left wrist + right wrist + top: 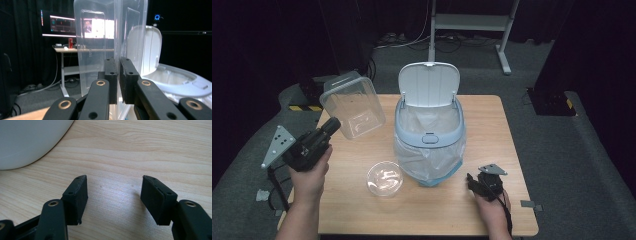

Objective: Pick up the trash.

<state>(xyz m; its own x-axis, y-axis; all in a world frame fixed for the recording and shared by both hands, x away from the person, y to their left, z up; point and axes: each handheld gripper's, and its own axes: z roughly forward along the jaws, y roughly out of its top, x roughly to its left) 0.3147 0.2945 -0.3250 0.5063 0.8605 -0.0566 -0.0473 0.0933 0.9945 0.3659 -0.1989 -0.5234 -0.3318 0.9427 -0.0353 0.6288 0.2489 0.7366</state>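
Observation:
A clear plastic container [353, 106] hangs tilted above the table's back left corner, and my left gripper [333, 124] is shut on its wall. In the left gripper view the two jaws [118, 72] pinch the thin clear wall of the container [95, 45] between them. A pale blue lidded bin [430, 131] with a plastic liner stands in the middle of the wooden table [492, 125], its white lid [428, 84] raised. At the front right, beside the bin's base, my right gripper [472, 181] rests low. Its jaws [115, 192] stand open over bare wood.
A small clear round bowl [385, 178] sits on the table in front of the bin, to its left. The bin's rounded base [25, 140] lies just ahead of the right jaws. A metal desk frame [472, 22] stands on the floor behind the table.

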